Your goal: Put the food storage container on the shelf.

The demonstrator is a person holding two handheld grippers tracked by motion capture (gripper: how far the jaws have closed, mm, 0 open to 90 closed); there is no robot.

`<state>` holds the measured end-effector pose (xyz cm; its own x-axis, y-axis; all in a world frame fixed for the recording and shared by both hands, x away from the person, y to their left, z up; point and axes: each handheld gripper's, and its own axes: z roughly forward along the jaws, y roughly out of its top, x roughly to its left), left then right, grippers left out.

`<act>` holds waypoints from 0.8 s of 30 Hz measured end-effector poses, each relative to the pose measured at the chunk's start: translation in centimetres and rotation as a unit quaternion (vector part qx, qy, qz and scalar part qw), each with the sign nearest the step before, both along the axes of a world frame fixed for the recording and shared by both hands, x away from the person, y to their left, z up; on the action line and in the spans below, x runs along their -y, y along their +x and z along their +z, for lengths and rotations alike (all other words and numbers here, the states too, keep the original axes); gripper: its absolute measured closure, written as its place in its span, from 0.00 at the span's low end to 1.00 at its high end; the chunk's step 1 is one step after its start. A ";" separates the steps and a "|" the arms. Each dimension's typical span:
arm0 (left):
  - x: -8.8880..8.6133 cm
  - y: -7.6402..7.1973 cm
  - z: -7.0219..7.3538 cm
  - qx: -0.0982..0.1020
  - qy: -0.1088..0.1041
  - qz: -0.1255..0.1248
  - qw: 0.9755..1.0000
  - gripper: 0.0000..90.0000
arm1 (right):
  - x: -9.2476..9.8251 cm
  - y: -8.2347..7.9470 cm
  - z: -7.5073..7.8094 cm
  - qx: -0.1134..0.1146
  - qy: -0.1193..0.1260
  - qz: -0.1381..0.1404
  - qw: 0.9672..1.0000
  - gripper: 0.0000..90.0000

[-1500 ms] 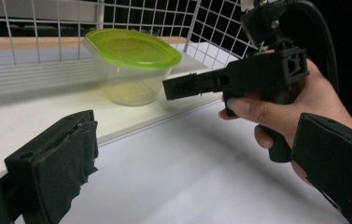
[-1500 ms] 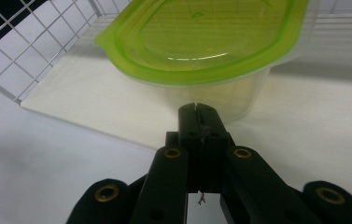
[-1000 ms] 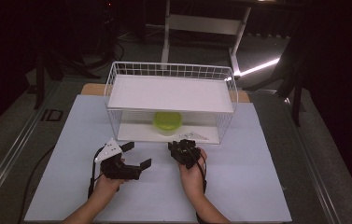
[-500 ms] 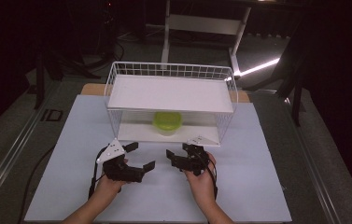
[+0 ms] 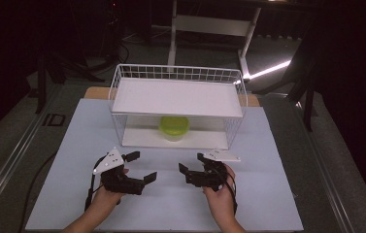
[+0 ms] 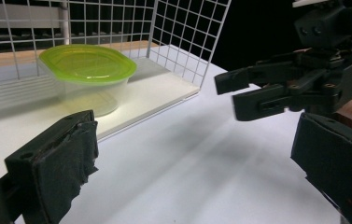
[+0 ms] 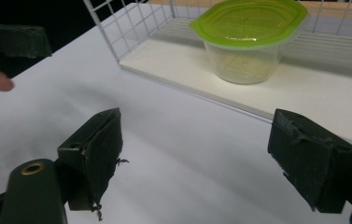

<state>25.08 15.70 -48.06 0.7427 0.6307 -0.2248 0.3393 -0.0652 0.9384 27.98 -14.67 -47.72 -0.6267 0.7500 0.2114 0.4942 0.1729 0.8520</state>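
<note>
A clear plastic tub with a green lid (image 5: 174, 127) (image 6: 87, 74) (image 7: 248, 32) stands on the white bottom board of a white wire rack (image 5: 122, 92). Both grippers are held low over the white table in front of the rack, jaws pointing toward each other. My left gripper (image 5: 141, 166) (image 6: 192, 140) is open with nothing between its pads. My right gripper (image 5: 191, 162) (image 7: 197, 140) has just been opening its jaws and is open, holding nothing. It also appears in the left gripper view as the right gripper (image 6: 285, 84). The tub sits well beyond both grippers.
The rack carries a white shelf board (image 5: 178, 97) above the tub, and its front side is open. The white tabletop (image 5: 268, 160) stretches around the grippers. A cable (image 5: 40, 174) trails off the left edge. Dark floor and a stand (image 5: 209, 24) lie behind.
My right gripper has drawn back from the rack's front toward the person and slightly right, and its jaws have gone from shut to wide open. The left gripper has hardly moved.
</note>
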 end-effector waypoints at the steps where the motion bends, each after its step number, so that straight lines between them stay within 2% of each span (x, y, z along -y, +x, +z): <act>1: -0.1 -0.1 0.0 0.000 0.000 -0.001 1.000 0.02 | 0.2 -0.2 0.1 0.001 -0.003 0.004 1.000 0.20; 5: -0.8 -0.5 0.1 -0.002 -0.003 0.001 1.000 0.02 | 1.1 -1.2 0.5 0.020 -0.007 0.013 1.000 0.20; 7: -1.0 -0.8 0.1 -0.004 0.000 0.002 1.000 0.02 | 1.4 -1.4 0.6 0.023 -0.007 0.013 1.000 0.20; 8: -1.2 -0.9 0.1 -0.003 -0.001 0.002 1.000 0.02 | 2.1 -1.8 0.8 0.027 -0.002 0.013 1.000 0.20; 11: -1.6 -1.3 0.1 -0.005 0.005 0.001 1.000 0.02 | 2.9 -2.0 0.8 0.027 0.003 0.015 1.000 0.20; 24: -3.9 -2.8 -0.2 -0.010 0.005 0.014 1.000 0.02 | 5.5 -3.5 0.7 0.035 0.003 0.023 0.999 0.20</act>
